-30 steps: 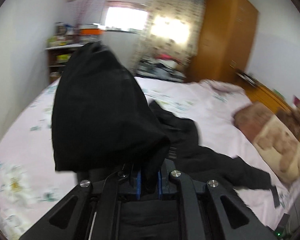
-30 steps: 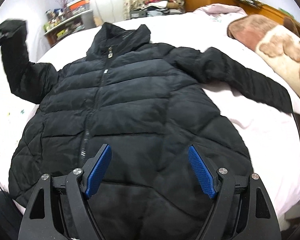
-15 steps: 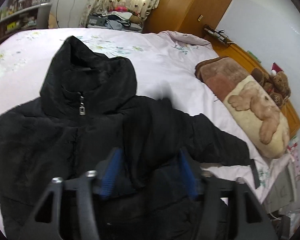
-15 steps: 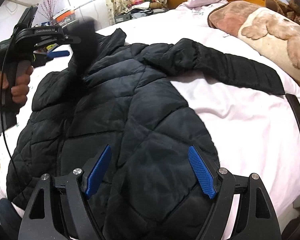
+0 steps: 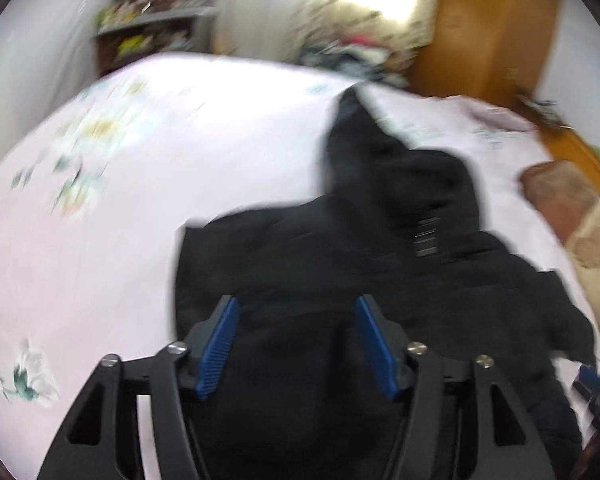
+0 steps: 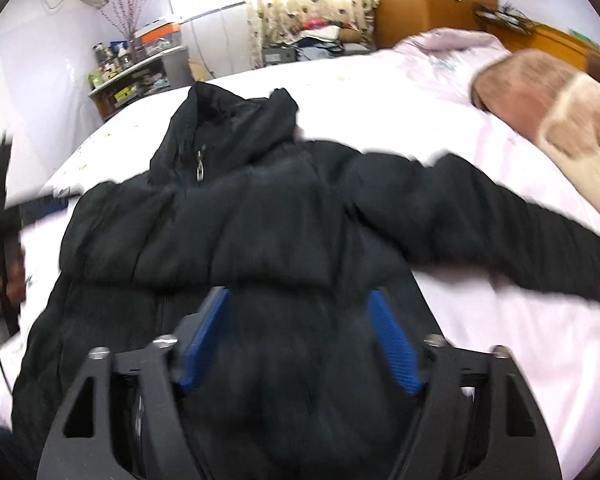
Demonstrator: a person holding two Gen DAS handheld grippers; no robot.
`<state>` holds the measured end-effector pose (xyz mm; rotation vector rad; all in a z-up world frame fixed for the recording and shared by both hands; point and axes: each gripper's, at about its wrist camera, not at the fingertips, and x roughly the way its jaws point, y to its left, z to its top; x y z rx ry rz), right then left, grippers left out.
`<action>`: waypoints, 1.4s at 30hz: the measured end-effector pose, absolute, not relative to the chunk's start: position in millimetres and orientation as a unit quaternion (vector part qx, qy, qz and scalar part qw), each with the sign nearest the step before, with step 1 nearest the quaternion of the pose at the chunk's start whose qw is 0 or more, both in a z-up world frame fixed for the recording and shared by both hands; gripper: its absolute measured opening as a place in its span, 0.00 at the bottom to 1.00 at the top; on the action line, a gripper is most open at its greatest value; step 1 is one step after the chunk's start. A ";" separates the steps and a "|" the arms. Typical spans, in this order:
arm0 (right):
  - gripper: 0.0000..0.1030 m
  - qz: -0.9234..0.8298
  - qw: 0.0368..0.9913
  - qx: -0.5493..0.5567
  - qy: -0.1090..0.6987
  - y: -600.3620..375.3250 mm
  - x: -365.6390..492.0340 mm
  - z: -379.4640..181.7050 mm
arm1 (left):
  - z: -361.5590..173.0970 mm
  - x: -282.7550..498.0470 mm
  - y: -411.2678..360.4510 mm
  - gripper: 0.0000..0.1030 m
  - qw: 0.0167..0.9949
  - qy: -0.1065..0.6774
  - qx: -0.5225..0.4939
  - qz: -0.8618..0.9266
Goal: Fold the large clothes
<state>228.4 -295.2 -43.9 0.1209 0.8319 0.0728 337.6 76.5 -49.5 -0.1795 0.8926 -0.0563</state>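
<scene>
Both tools spread, holding nothing: left tool (image 5: 296, 340), right tool (image 6: 298, 336). Puffer jacket (image 6: 236, 232) zip-up on bed (image 6: 500, 328); right sleeve (image 6: 480, 220) extended. Risk: padding springs back, fold reopens; slippery shell slides from shallow pinch.

Spread left claw (image 5: 296, 340) above black jacket (image 5: 380, 248)

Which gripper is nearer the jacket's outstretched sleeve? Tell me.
Right. The right gripper hovers over the jacket front, beside the sleeve; the left gripper is off the opposite shoulder.
</scene>
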 end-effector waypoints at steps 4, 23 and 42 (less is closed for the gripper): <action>0.35 0.034 0.899 0.047 0.433 -284.4 295.6 -71.3 | -95.2 338.0 88.7 0.58 0.888 0.446 -0.110 -0.012; 0.35 0.022 0.870 0.035 0.491 -286.4 304.6 -117.1 | -96.8 300.5 79.0 0.59 0.890 0.453 -0.055 -0.010; 0.42 0.000 0.907 0.088 0.412 -318.2 78.0 -0.3 | -5.8 94.2 36.6 0.58 0.904 0.421 -0.043 -0.065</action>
